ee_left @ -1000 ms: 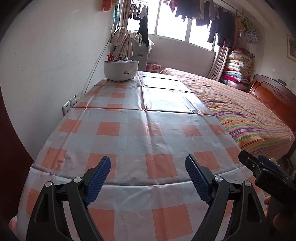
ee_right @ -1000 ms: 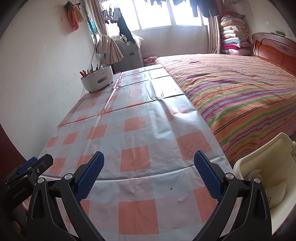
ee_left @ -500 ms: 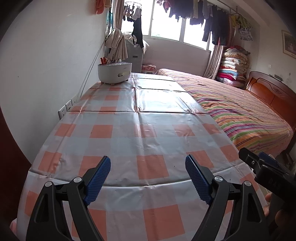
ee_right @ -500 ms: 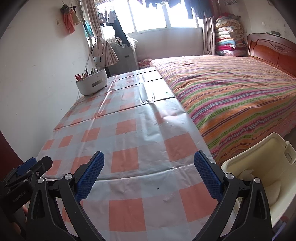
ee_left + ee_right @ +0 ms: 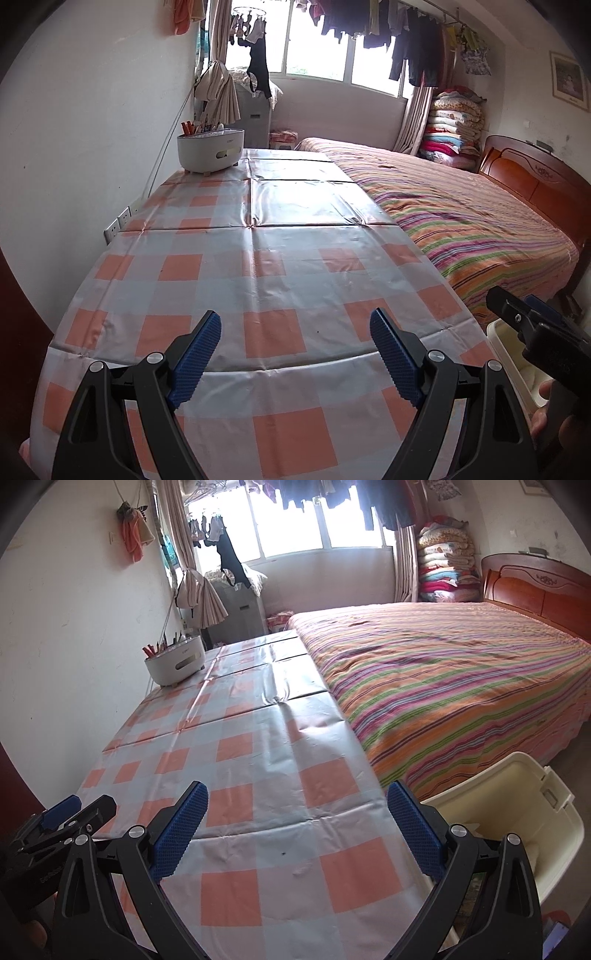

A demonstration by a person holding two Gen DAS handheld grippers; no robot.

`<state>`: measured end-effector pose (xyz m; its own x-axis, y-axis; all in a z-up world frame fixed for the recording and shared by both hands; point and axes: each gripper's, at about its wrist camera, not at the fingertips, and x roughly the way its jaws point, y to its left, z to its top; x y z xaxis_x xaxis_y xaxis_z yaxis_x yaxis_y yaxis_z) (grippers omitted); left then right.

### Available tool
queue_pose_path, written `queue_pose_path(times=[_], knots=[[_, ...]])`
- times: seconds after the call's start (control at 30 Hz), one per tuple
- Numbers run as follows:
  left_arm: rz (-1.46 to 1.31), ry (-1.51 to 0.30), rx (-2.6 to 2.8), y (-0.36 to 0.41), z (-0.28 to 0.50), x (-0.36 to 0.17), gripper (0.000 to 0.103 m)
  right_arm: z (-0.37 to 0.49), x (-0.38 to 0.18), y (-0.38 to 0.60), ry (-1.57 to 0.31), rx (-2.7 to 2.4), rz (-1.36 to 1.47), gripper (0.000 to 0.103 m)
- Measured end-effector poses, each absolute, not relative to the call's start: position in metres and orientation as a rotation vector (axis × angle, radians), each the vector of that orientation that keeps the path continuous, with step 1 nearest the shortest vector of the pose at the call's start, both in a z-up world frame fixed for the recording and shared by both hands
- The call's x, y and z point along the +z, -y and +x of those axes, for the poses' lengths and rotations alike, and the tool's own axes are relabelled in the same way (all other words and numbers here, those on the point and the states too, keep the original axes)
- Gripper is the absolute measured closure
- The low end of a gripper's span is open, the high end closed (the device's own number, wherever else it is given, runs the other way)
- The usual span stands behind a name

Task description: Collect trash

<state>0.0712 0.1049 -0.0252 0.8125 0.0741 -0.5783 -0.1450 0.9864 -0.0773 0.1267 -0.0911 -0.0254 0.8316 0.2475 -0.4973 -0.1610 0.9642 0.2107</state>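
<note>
My left gripper point(image 5: 295, 345) hangs open above the near edge of a table point(image 5: 277, 266) covered in an orange and grey check cloth, nothing between its blue pads. My right gripper point(image 5: 297, 818) is open too, over the table's near right corner, with empty jaws. Each gripper shows at the edge of the other's view: the right gripper point(image 5: 532, 325) and the left gripper point(image 5: 70, 816). A cream plastic bin point(image 5: 517, 797) stands on the floor right of the table, with pale crumpled paper inside. No loose trash shows on the cloth.
A white oval holder point(image 5: 210, 149) with pens stands at the table's far left by the wall. A bed point(image 5: 461, 672) with a striped cover runs along the table's right side. Wall sockets point(image 5: 118, 225) sit left of the table.
Both grippers have drawn back and risen a little from the table, so more of the room and the cream bin shows. Their jaws stay as wide as before.
</note>
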Motion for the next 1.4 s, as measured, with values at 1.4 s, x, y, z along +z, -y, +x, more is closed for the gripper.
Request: queue_pose_path(times=[1.4], knots=[[0.064,-0.6,-0.085,0.016,0.086,-0.026,0.022,0.096,-0.02,0.189,-0.482,0.059,0.207,0.007]])
